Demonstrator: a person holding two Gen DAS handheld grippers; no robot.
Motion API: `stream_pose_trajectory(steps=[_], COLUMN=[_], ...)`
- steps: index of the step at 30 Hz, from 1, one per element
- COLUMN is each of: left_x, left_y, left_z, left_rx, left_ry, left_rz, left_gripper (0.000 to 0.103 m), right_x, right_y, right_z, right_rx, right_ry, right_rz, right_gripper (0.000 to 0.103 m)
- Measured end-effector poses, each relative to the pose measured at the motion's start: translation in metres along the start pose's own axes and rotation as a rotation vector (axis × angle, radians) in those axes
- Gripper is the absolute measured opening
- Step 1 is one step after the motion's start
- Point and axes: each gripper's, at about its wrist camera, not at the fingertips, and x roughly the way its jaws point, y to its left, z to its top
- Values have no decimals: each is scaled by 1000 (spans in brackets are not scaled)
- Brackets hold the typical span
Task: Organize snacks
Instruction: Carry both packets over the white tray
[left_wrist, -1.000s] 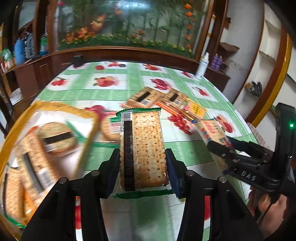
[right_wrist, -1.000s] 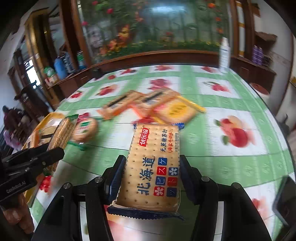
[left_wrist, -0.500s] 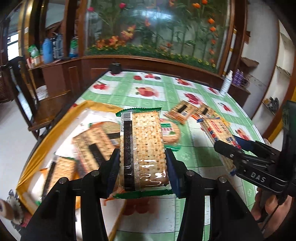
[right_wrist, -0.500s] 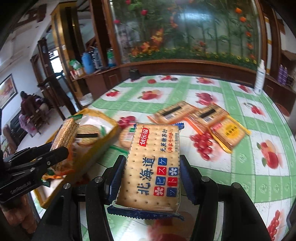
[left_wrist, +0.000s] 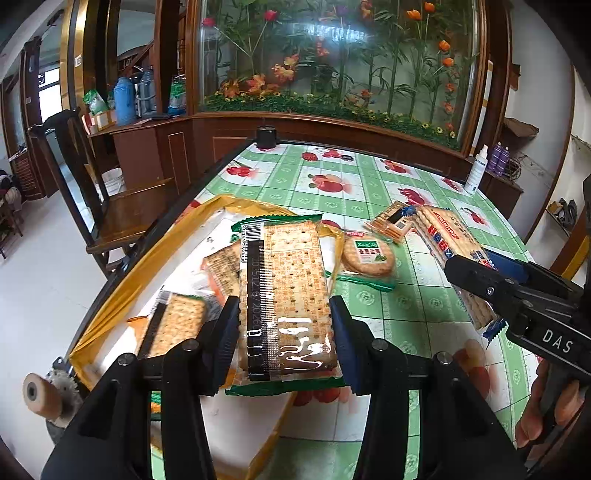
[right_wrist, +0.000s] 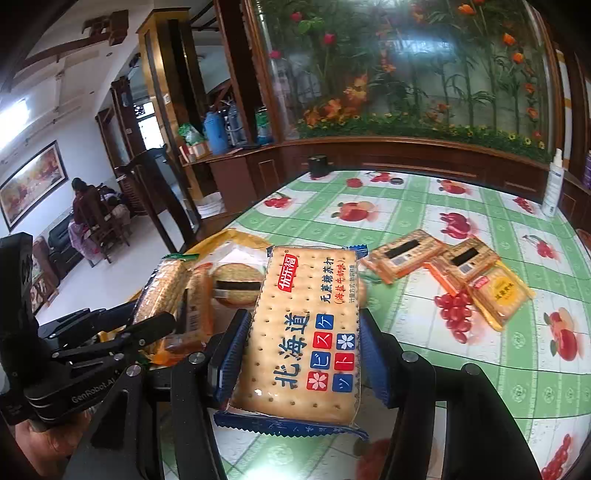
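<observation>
My left gripper (left_wrist: 284, 319) is shut on a green-edged pack of square crackers (left_wrist: 286, 280), held above the near end of an open yellow bag (left_wrist: 122, 295) that has several cracker packs inside. My right gripper (right_wrist: 304, 343) is shut on a blue-edged cracker pack (right_wrist: 306, 295) with red and blue characters, held above the table just right of the bag. In the left wrist view that blue-edged pack (left_wrist: 450, 251) shows edge-on at the right. A round cracker pack (left_wrist: 367, 254) lies on the tablecloth beside the bag. Two orange packs (right_wrist: 406, 254) and a yellow pack (right_wrist: 498, 291) lie farther right.
The green fruit-print tablecloth (left_wrist: 369, 192) covers the table, whose left edge runs beside the bag. A wooden chair (left_wrist: 92, 192) stands left of it. A white spray bottle (left_wrist: 478, 170) and a black object (left_wrist: 266, 134) stand at the far edge. A person (right_wrist: 79, 199) sits far off.
Both grippers have swung left with their packs still held. The yellow bag has come from the left edge of view to lie under the left gripper's pack.
</observation>
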Motion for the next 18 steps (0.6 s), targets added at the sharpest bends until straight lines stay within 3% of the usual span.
stream_pose_trajectory(steps=[9, 18], left_x=[-24, -11], left_y=[15, 41], left_z=[-9, -16], left_rx=[-21, -73], left_ry=[-21, -4], left_rz=[28, 63], left_gripper=[46, 46], right_x=[-11, -5], right_y=[30, 40], right_z=[0, 3], right_rx=[-41, -60], right_ry=[-18, -21], right_rz=[44, 58], right_gripper=[58, 58])
